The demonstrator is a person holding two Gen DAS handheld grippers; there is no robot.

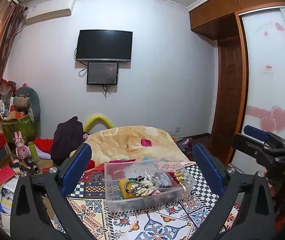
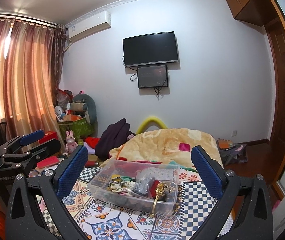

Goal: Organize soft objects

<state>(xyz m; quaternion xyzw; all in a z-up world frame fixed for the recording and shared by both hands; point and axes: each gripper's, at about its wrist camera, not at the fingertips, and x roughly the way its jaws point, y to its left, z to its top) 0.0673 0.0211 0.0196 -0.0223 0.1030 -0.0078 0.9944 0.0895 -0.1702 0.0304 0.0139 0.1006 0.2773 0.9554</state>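
Observation:
A clear plastic box (image 1: 112,202) stands on a patterned cloth (image 1: 158,226) on the bed; it also shows in the right wrist view (image 2: 100,186). Inside lie several hair scrunchies (image 1: 142,188) (image 2: 120,188), a yellow pad (image 1: 124,188), a grey glittery piece (image 1: 162,180) and a gold hairband (image 2: 158,192) that hangs over the rim. My left gripper (image 1: 142,160) is open and empty, raised behind the box. My right gripper (image 2: 140,160) is open and empty, likewise raised over the box. Each gripper shows at the edge of the other's view (image 1: 262,148) (image 2: 22,146).
A beige blanket (image 1: 134,140) covers the bed beyond the box. A dark garment (image 1: 66,138) and piles of toys, books and boxes (image 1: 6,160) crowd the floor at left. A wardrobe (image 1: 272,60) and a door stand at right. A TV (image 1: 104,45) hangs on the far wall.

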